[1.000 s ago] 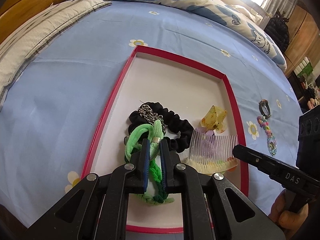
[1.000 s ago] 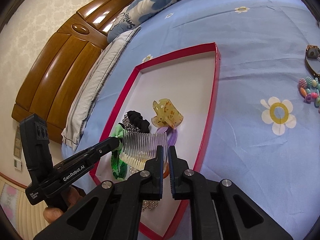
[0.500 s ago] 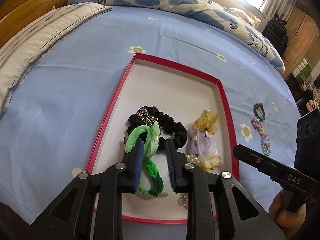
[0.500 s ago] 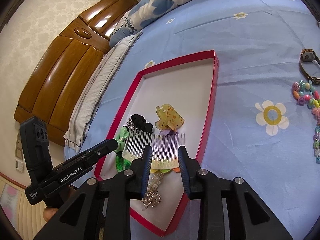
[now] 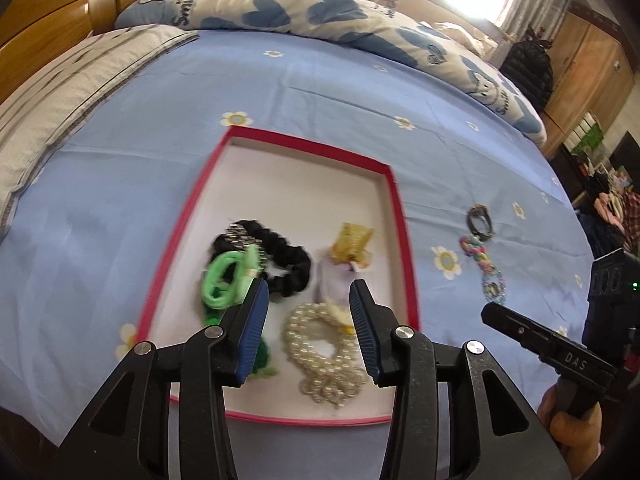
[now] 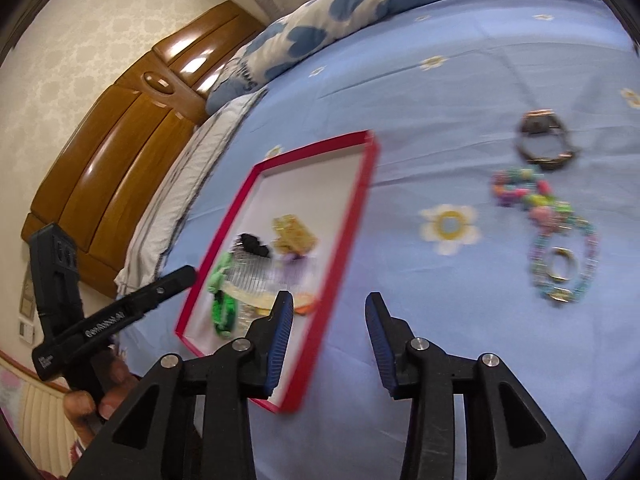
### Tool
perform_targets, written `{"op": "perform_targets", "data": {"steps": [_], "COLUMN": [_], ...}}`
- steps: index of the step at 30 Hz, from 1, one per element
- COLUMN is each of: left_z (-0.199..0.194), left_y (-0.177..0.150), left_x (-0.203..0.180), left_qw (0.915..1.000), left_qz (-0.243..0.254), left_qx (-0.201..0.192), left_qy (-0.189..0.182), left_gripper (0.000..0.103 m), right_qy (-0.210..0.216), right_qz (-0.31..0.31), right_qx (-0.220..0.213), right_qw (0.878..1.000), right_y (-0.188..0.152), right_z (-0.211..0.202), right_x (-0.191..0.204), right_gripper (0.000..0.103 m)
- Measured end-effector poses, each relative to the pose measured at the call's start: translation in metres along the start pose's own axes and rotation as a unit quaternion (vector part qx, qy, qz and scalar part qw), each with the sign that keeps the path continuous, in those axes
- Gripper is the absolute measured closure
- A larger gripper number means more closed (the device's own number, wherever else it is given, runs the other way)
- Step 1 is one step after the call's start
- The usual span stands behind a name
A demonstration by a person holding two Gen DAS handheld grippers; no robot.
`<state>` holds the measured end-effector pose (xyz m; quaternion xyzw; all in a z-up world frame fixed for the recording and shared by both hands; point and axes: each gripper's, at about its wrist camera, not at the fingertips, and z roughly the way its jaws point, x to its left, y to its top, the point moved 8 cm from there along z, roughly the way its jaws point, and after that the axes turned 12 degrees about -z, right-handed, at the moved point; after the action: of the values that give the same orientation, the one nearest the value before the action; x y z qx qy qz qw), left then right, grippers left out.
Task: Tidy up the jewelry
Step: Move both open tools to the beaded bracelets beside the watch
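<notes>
The red-rimmed tray (image 5: pixel 404 240) lay on the blue bed sheet (image 5: pixel 120 208), well in from the bed's pillow end, with bare sheet on every side of it and its far half unfilled. Crowded toward its near edge were a black scrunchie (image 5: pixel 288 258), a green braided band (image 5: pixel 224 280), a pearl piece (image 5: pixel 320 344) and an amber claw clip (image 5: pixel 352 240). Out on the sheet beyond the tray's right rim lay a dark watch (image 6: pixel 542 142) and a coloured bead string (image 6: pixel 560 232), close to each other. The left hand-held gripper (image 5: pixel 306 332) hung low over the tray's near end, fingers spread wide and holding nothing. The right hand-held gripper (image 6: pixel 328 340) hovered above bare sheet just off the tray's right rim, also parted and empty. Motion blur smeared the tray's contents; a clear comb (image 6: pixel 256 276) was barely legible.
</notes>
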<state>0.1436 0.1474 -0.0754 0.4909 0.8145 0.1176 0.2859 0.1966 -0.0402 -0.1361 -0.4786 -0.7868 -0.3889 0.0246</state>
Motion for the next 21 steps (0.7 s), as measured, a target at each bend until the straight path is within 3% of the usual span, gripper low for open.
{"op": "perform_targets", "data": {"steps": [11,21], "left_z": [0.01,0.03], "left_y": [-0.017,-0.022], "left_x": [-0.06,-0.106], "left_qw": [0.9983,0.9949], "left_qz": [0.047,0.086], "left_qx": [0.022,0.037], "left_qy": [-0.027,-0.037], "left_gripper": [0.063,0.063], "right_qy": [-0.057,-0.096], "right_qz": [0.077,0.084], "right_qx": [-0.031,-0.039], "right_qw": [0.995,0.991], "right_y": [-0.02,-0.019], "right_z": [-0.051,-0.062], "right_x": [-0.08,-0.118], "right_gripper": [0.062,0.062]}}
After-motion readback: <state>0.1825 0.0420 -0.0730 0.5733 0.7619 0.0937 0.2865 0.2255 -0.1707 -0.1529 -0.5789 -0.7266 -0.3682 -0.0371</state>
